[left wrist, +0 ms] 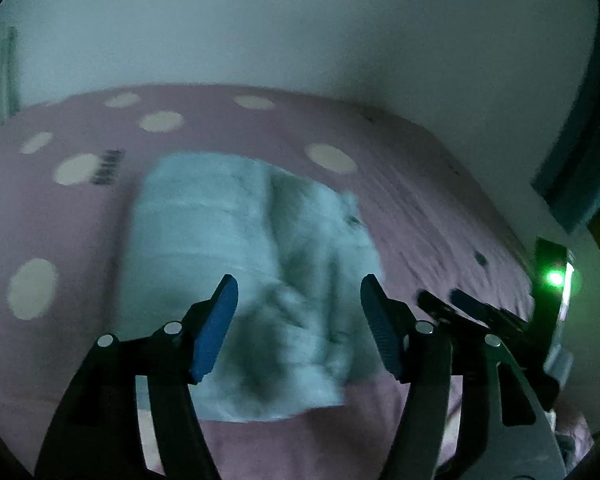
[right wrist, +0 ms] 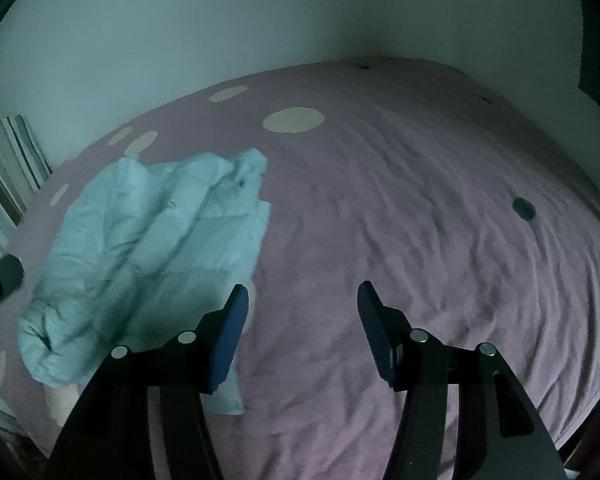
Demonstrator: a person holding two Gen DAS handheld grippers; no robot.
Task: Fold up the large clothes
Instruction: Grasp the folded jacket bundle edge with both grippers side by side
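Note:
A pale blue puffy garment (left wrist: 244, 280) lies folded in a bundle on the purple bed cover (left wrist: 440, 184). My left gripper (left wrist: 298, 288) is open and empty, held just above the near part of the garment. In the right wrist view the garment (right wrist: 140, 248) lies at the left on the cover (right wrist: 420, 240). My right gripper (right wrist: 302, 296) is open and empty, to the right of the garment over bare cover. The right gripper also shows in the left wrist view (left wrist: 448, 300) at the right. Part of the left gripper shows at the left edge of the right wrist view (right wrist: 0, 280).
The cover has cream dots (right wrist: 294, 120) toward the far side and a dark spot (right wrist: 524, 208) at the right. A white wall (right wrist: 260, 20) runs behind the bed. Striped fabric (right wrist: 8, 168) stands at the far left. A green light (left wrist: 556, 279) glows on the right-hand device.

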